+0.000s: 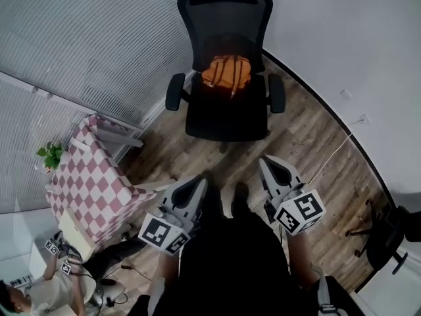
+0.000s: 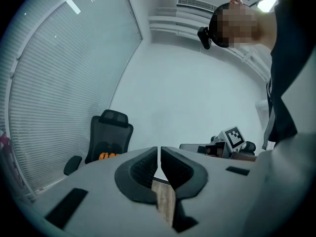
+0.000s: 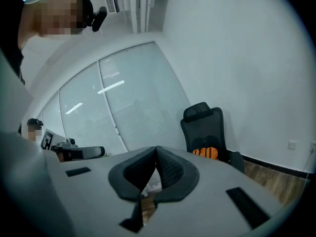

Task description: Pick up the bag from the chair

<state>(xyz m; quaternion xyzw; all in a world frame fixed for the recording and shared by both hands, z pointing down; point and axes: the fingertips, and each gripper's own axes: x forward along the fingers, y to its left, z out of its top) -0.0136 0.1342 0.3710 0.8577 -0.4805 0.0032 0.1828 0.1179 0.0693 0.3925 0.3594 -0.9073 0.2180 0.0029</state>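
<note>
An orange bag (image 1: 225, 73) lies on the seat of a black mesh office chair (image 1: 227, 114) that stands against the white wall. The same bag (image 2: 107, 156) is small and far off in the left gripper view, and the bag (image 3: 205, 153) sits on the chair in the right gripper view. My left gripper (image 1: 199, 188) is held low near my body, well short of the chair, jaws shut with nothing between them. My right gripper (image 1: 271, 165) is alongside it, likewise shut and empty.
A small table with a red-and-white checked cloth (image 1: 95, 183) stands at the left, beside a green plant (image 1: 50, 155). A person sits at the lower left (image 1: 46, 291). A black stand (image 1: 388, 232) is at the right. Wooden floor (image 1: 316, 150) lies between me and the chair.
</note>
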